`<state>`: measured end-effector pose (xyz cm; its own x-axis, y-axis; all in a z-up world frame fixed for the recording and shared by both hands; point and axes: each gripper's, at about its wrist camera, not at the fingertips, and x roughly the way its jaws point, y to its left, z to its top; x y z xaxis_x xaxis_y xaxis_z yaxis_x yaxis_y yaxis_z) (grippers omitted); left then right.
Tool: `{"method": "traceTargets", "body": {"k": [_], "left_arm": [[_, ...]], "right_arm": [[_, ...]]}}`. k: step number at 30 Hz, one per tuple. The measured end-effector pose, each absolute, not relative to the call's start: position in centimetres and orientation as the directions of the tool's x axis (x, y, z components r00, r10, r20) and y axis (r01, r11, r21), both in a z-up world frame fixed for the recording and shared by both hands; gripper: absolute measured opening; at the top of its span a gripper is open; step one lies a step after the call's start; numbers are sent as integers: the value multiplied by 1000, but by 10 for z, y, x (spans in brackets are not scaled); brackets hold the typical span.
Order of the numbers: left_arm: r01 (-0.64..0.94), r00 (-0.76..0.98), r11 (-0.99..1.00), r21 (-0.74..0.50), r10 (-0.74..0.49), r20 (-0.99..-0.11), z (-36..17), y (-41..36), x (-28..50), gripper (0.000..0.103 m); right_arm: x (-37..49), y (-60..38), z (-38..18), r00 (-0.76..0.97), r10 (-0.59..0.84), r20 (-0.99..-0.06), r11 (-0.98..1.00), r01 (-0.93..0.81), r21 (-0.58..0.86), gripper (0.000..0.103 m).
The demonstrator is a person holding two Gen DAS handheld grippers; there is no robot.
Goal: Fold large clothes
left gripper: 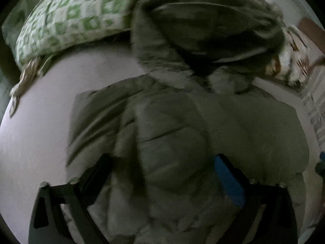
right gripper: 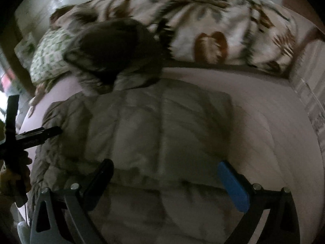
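Both views are dim and smeared, looking steeply down on a bed. A puffy olive-grey hooded jacket (left gripper: 182, 126) lies folded into a rough block on the pale sheet (left gripper: 40, 122), its dark-lined hood (left gripper: 207, 26) flopped open at the far end, up against the pillows.

The left gripper (left gripper: 164, 168) hangs over the near part of the jacket. Its jaws stand partly apart, black finger (left gripper: 97, 174) on one side, blue pad (left gripper: 229, 181) on the other, with a quilted bulge of jacket rising in the gap between them. Whether the pads press the fabric cannot be told through the blur; nothing looks pinched or lifted.

The right gripper (right gripper: 164, 181) is spread wide above the jacket's near edge, straddling the padded fabric without closing on it. From this side the left tool shows as a dark cross-shaped frame (right gripper: 18, 138) at the picture's left margin, beside the jacket's left edge, with a hand (right gripper: 20, 174) wrapped round its handle.

At the head of the bed, a green-and-white patterned pillow (left gripper: 69, 18) sits left of the hood, and a cream blanket with brown leaf print (right gripper: 203, 26) is bunched to its right. The hood rests against both.
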<state>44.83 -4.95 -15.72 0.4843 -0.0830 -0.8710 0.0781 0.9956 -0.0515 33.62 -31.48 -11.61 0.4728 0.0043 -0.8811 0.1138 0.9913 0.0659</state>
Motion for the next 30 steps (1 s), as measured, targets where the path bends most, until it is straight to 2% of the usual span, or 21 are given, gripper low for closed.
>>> {"method": "traceTargets", "body": {"k": [1, 3, 4, 5, 6, 14, 22, 30], "left_arm": [[98, 483, 994, -38, -81, -872, -159, -56, 449, 55], [110, 492, 994, 10, -46, -869, -160, -67, 447, 42], [125, 502, 992, 11, -54, -863, -158, -69, 445, 37], [135, 506, 991, 10, -60, -861, -155, -68, 445, 26], [152, 512, 988, 4, -75, -856, -151, -67, 443, 21], [133, 571, 991, 20, -60, -819, -107, -14, 424, 18], [110, 520, 994, -14, -70, -851, -135, 13, 405, 18], [150, 521, 986, 77, -12, -854, -160, 1, 391, 18]], "right_arm": [[336, -319, -117, 470, -5, -883, 990, 125, 61, 103], [336, -327, -122, 464, -23, -886, 989, 142, 48, 103], [337, -331, -125, 457, -26, -889, 988, 145, 45, 103], [337, -334, -128, 447, -27, -894, 988, 146, 43, 103], [338, -335, -130, 441, -27, -897, 989, 145, 41, 103], [338, -334, -140, 449, 23, -893, 983, 153, 103, 103], [357, -317, -156, 410, 16, -912, 977, 186, 101, 103], [365, -307, -199, 321, -26, -947, 974, 220, 48, 103]]}}
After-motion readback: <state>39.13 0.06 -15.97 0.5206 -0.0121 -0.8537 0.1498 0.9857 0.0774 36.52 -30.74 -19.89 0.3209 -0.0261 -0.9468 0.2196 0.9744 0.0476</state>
